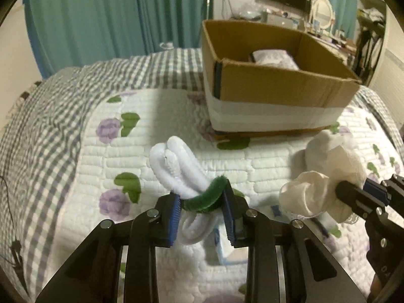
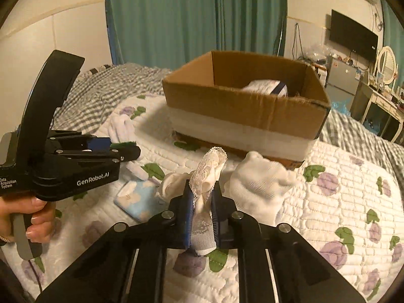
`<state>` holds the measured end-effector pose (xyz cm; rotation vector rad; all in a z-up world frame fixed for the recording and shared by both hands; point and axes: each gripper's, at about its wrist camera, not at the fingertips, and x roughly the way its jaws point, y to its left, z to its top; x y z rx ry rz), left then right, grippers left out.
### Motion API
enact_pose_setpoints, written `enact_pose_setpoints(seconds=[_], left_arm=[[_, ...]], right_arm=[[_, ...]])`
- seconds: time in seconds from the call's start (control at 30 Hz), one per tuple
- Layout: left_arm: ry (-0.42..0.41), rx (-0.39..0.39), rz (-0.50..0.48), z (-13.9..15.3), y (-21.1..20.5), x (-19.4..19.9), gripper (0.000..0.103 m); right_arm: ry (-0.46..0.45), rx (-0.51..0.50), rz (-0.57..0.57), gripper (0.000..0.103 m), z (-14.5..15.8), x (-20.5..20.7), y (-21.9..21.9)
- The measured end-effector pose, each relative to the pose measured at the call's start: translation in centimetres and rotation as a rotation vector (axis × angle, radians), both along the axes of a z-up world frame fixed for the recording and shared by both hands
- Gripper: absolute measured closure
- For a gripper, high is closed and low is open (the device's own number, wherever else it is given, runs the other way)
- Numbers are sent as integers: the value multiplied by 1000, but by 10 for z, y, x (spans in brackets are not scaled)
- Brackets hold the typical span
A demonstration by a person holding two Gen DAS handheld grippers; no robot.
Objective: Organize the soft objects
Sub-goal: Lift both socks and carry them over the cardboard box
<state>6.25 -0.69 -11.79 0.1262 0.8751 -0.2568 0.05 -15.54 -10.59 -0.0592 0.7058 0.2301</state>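
Note:
My left gripper (image 1: 202, 197) is shut on a white fuzzy bundle (image 1: 174, 166) wrapped by a green fuzzy band (image 1: 207, 194), held a little above the quilt. The same gripper (image 2: 126, 149) shows at the left of the right wrist view, gripped by a hand (image 2: 32, 217). My right gripper (image 2: 202, 197) is shut on a white lace-trimmed sock (image 2: 209, 166), whose bulk (image 2: 257, 184) hangs to the right. In the left wrist view that sock (image 1: 323, 176) sits at the right, pinched by the right gripper (image 1: 353, 194). An open cardboard box (image 1: 277, 85) (image 2: 242, 103) stands beyond, with a white packet (image 1: 274, 58) inside.
A quilted floral bedspread (image 1: 176, 126) (image 2: 341, 189) with a grey checked border covers the bed. A small blue flowered packet (image 2: 136, 202) lies on the quilt under the grippers. Teal curtains (image 2: 189, 17), a wall TV (image 2: 353, 35) and a dresser with a mirror (image 2: 386, 63) stand behind.

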Motion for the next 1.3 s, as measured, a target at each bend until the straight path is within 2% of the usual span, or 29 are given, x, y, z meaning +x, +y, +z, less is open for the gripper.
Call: enact_pose_setpoints(seconds=[0.17,0.33,0.57,0.8,1.3], left_arm=[[-33,-22,-22,19,-2,-13,74],[-111,-38,-47,45,-4,-22,74],[-189,-69,-31,74,3,-31,74],[-280,-40,-45,100,-3,-43,74],[-382,-179,-40,166,5,-46,74]], right_arm=[[-56,-7,-20,91,18,-13,-1],[-110,7,-44,91,37,-23,-7],[-193,32,-67,91,67,-34,-17],[-277,28,-80,91,100,-40,-28],[-467,37,-123,91,165,-45,-43]])
